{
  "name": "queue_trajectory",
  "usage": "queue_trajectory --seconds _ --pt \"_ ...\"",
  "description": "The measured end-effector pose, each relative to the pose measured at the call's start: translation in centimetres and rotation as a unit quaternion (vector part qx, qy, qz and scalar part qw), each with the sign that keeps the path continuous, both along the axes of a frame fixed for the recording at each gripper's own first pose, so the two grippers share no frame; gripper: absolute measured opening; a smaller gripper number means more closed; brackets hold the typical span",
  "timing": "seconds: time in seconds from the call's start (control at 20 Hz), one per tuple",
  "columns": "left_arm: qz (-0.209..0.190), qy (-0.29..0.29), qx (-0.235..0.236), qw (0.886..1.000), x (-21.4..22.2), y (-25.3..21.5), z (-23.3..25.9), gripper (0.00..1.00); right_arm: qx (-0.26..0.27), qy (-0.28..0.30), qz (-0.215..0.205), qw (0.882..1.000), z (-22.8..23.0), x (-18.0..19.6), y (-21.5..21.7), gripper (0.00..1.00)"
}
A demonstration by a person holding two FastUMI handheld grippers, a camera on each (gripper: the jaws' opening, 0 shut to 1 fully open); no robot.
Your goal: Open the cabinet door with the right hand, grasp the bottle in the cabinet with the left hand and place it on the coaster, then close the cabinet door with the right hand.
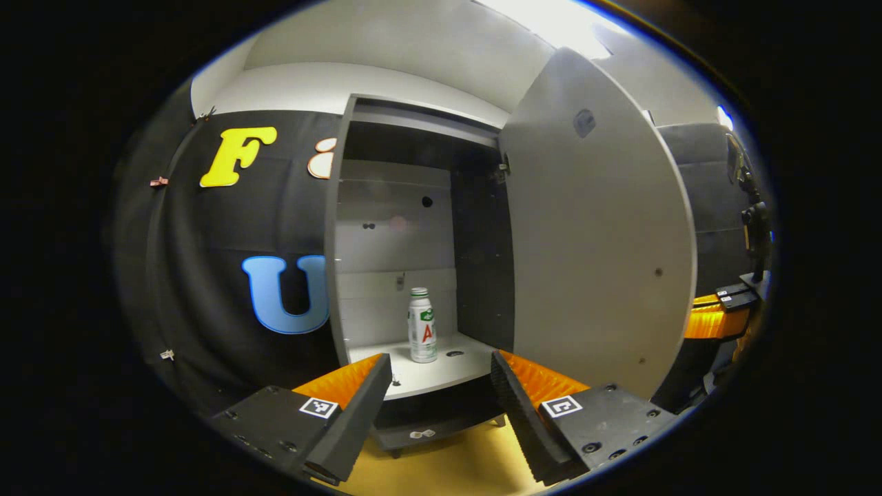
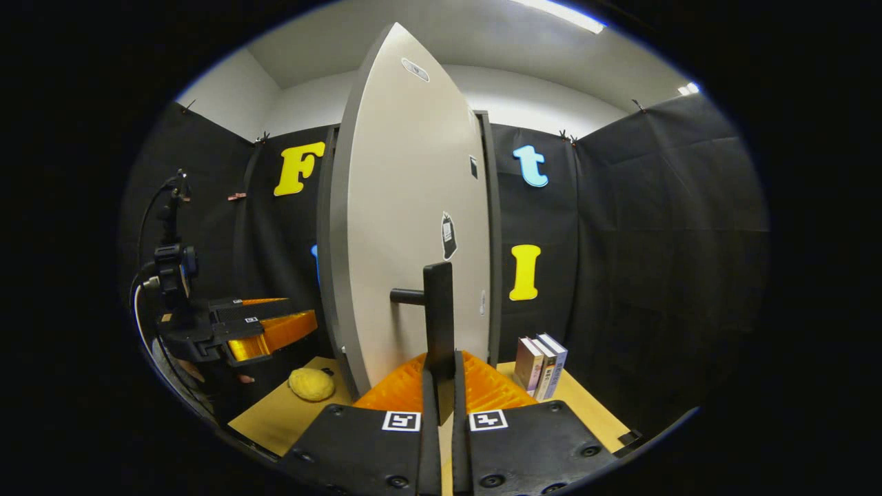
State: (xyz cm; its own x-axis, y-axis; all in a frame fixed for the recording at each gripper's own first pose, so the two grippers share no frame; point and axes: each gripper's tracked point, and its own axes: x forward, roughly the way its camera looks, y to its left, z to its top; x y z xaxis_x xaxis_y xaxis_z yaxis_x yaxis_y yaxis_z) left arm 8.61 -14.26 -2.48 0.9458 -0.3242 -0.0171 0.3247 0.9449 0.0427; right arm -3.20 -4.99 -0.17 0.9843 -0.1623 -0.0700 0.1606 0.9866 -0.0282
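Cabinet door (image 2: 406, 227): I saw the flat, smooth grey panel swung open, its dark inner side facing the shelves.
Handle (image 2: 438, 324): a slim upright dark bar on a short peg, standing off the door's face.
Right gripper (image 2: 441, 403): I had its ribbed fingers clamped narrowly on the handle's lower end.
Left gripper (image 1: 441, 386): spread wide, gripping nothing, aimed into the cabinet (image 1: 386, 227).
Bottle (image 1: 422, 325): a small white cylinder with a ridged cap, upright on the pale shelf, farther in, between my left fingers.
Table (image 2: 275, 413): tan wood; a bumpy yellow lump (image 2: 311, 384) on the left, upright books (image 2: 541, 365) on the right.
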Motion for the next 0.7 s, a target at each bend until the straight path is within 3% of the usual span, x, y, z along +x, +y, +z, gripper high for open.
queue_trajectory --seconds 0.3,0.7 --pt "0.005 0.003 0.001 1.0 3.2 -4.2 -0.3 0.92 -0.003 -0.015 -0.019 1.0 0.7 -0.1 -1.9 0.09" --pt "0.034 -0.003 -0.003 0.999 6.4 -6.4 -0.4 0.9 0.009 -0.021 0.005 1.0 1.0 -0.3 -2.2 0.05"
